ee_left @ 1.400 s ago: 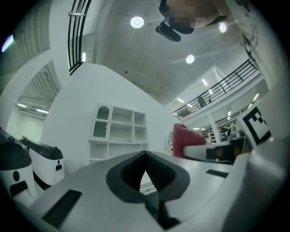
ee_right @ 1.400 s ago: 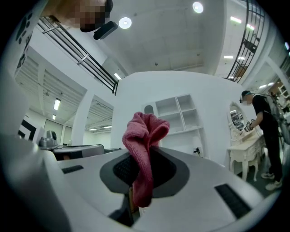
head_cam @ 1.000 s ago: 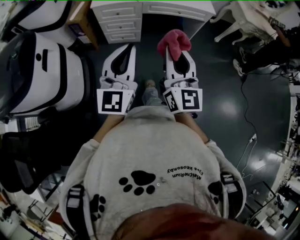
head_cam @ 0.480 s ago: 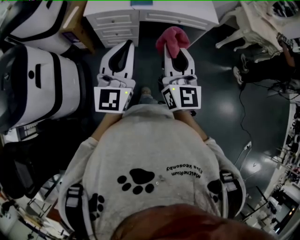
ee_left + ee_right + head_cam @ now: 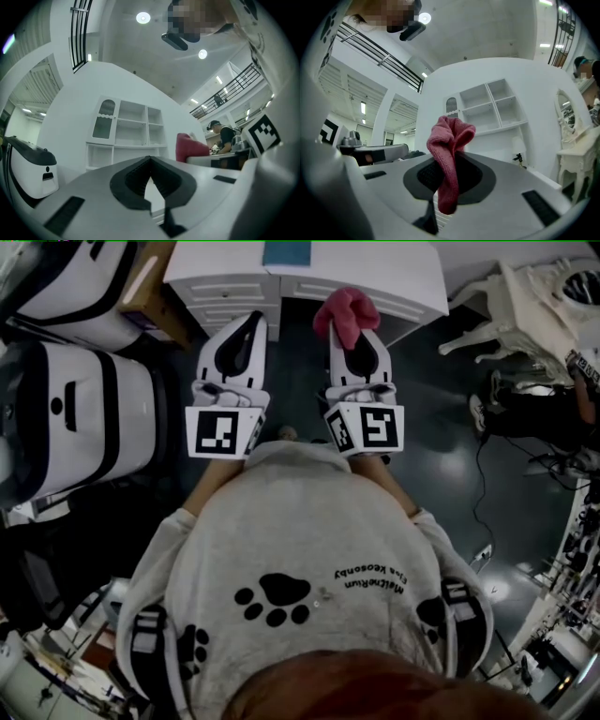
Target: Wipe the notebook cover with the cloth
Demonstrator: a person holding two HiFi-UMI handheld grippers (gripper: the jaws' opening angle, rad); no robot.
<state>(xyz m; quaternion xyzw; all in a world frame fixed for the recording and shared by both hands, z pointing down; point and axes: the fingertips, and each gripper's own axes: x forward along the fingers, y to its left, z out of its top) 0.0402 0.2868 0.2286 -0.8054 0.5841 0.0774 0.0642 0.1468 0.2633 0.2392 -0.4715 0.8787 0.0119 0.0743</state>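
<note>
A pink cloth hangs bunched from the tip of my right gripper, which is shut on it. In the right gripper view the cloth droops down over the dark pads. My left gripper is held beside it, shut with nothing in it; its tips meet. Both point at a white desk ahead. A flat teal thing, likely the notebook, lies on the desk top at the frame's upper edge, apart from both grippers.
The desk has white drawers on its left side. A big white and black machine stands at the left, with a brown box behind it. A white chair and a floor cable are at the right.
The desk has come nearer and more of its top shows, with the teal notebook now in sight. Both grippers keep their pose; the cloth stays in the right one.
</note>
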